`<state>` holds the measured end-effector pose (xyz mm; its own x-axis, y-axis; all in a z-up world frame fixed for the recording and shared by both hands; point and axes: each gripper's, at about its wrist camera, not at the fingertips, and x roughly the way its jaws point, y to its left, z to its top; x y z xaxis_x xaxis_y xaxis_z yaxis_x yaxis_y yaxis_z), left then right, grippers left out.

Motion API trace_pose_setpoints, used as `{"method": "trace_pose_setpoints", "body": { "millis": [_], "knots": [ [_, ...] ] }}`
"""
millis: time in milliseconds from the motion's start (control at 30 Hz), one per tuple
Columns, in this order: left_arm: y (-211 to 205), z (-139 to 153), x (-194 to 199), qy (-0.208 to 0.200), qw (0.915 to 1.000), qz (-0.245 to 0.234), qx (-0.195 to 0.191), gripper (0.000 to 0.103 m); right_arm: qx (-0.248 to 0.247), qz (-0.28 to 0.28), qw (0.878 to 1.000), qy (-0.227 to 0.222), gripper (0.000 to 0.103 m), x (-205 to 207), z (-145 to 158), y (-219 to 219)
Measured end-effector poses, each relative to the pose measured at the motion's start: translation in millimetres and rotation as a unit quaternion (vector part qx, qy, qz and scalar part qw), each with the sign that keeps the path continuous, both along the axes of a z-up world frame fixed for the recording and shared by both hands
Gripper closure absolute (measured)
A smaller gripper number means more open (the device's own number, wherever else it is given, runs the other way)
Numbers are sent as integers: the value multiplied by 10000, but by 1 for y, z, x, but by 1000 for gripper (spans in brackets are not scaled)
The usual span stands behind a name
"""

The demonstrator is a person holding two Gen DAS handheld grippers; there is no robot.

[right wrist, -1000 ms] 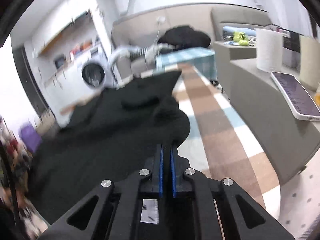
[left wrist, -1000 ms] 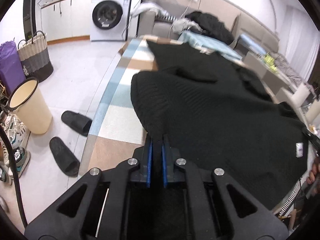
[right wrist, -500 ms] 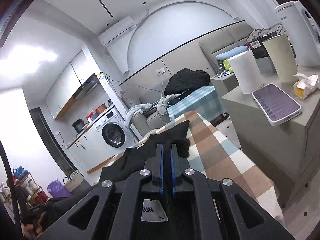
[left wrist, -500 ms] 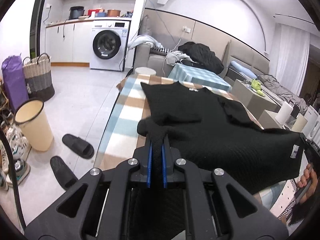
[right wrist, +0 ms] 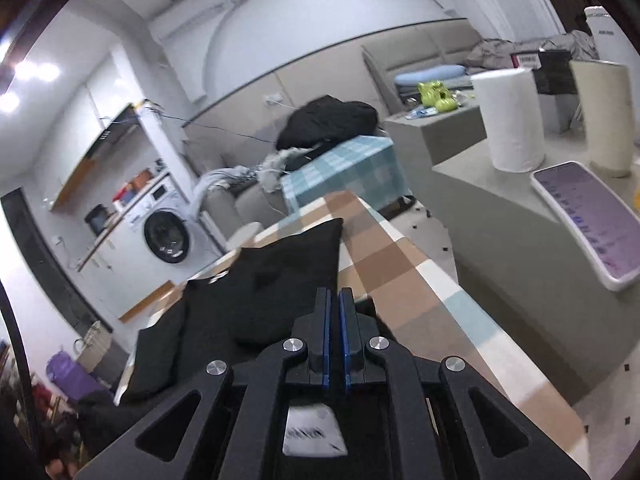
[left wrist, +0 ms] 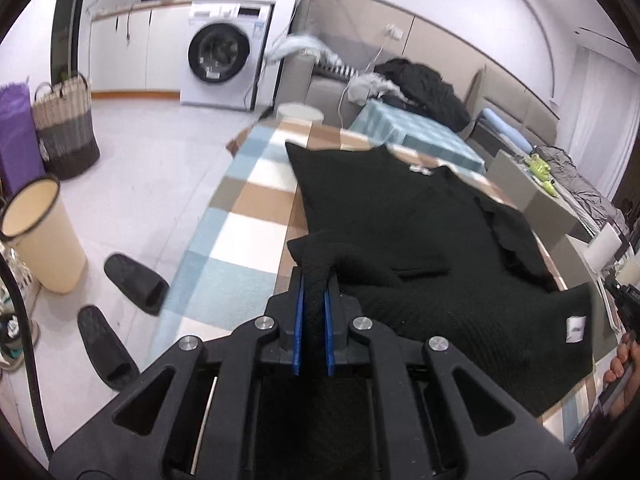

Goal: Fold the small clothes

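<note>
While we look along our two grippers, we see a long table with a checked cloth [left wrist: 248, 216] of blue, white and brown squares. A black knit top [left wrist: 400, 216] lies on it, with its far part flat on the cloth and its near edge lifted up.

Our left gripper [left wrist: 314, 280] has its blue pads pressed tight on a bunch of the black top at the near left corner. Our right gripper [right wrist: 335, 300] has its pads pressed close too, and black cloth with a white tag sits just behind them, so it pinches the near right corner of the top.

The room has a white tiled floor, a washing machine [left wrist: 224, 56] far on the left, and a grey sofa with a heap of dark clothes [left wrist: 424, 88] far behind the table.

We count one cream bin [left wrist: 40, 240], two black slippers [left wrist: 136, 280], one woven basket [left wrist: 66, 128] and one purple bag [left wrist: 16, 136] on the floor at the left. On the grey side table at the right we count one paper roll [right wrist: 512, 120] and one phone [right wrist: 588, 220].

Half a second ago the near edge of the top hung higher. Now it sits lower, and more of the top lies on the cloth. Both grippers have kept their hold.
</note>
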<state>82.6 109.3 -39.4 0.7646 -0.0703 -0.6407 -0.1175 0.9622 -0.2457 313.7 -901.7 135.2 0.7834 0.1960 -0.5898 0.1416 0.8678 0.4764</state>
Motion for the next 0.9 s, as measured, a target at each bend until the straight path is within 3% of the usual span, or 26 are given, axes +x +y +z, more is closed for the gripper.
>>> {"method": "trace_pose_setpoints", "body": {
  "millis": [33,100,133,167,200,233,300,333,500,633,767,800,900],
  "knots": [
    [0,-7,9,48,10000,-16,-7,97,-4,-6,10000,99,98,11,-4,2],
    [0,-18,18,232,9997,27,-17,96,-59,52,9990,437,84,31,-13,5],
    [1,-21,21,310,9995,22,-61,96,-86,64,9983,574,82,34,-17,6],
    [2,-25,23,360,9993,19,-64,90,-120,135,9977,648,71,34,-19,6],
    [3,-28,23,413,9991,37,-6,77,-221,210,9969,724,54,32,-21,6],
    [4,-29,22,454,9989,75,45,56,-298,278,9960,796,47,28,-24,6],
    [10,-34,20,426,9990,119,-29,36,-332,446,9940,940,41,22,-32,5],
    [12,-36,19,431,9990,71,-125,34,-330,547,9922,1071,40,22,-38,5],
    [2,-50,40,749,9970,-127,-157,34,-321,816,9846,1513,40,32,-66,18],
    [-9,-58,55,877,9955,-258,-246,36,-612,961,9812,1557,41,39,-71,33],
    [-18,-65,62,877,9951,-373,-251,68,-829,1112,9782,1548,58,45,-74,45],
    [-22,-65,62,863,9953,-387,-186,72,-909,1131,9772,1548,68,45,-74,48],
    [-27,-63,57,801,9958,-449,-34,81,-967,1210,9757,1552,78,43,-73,50]
  ]
}}
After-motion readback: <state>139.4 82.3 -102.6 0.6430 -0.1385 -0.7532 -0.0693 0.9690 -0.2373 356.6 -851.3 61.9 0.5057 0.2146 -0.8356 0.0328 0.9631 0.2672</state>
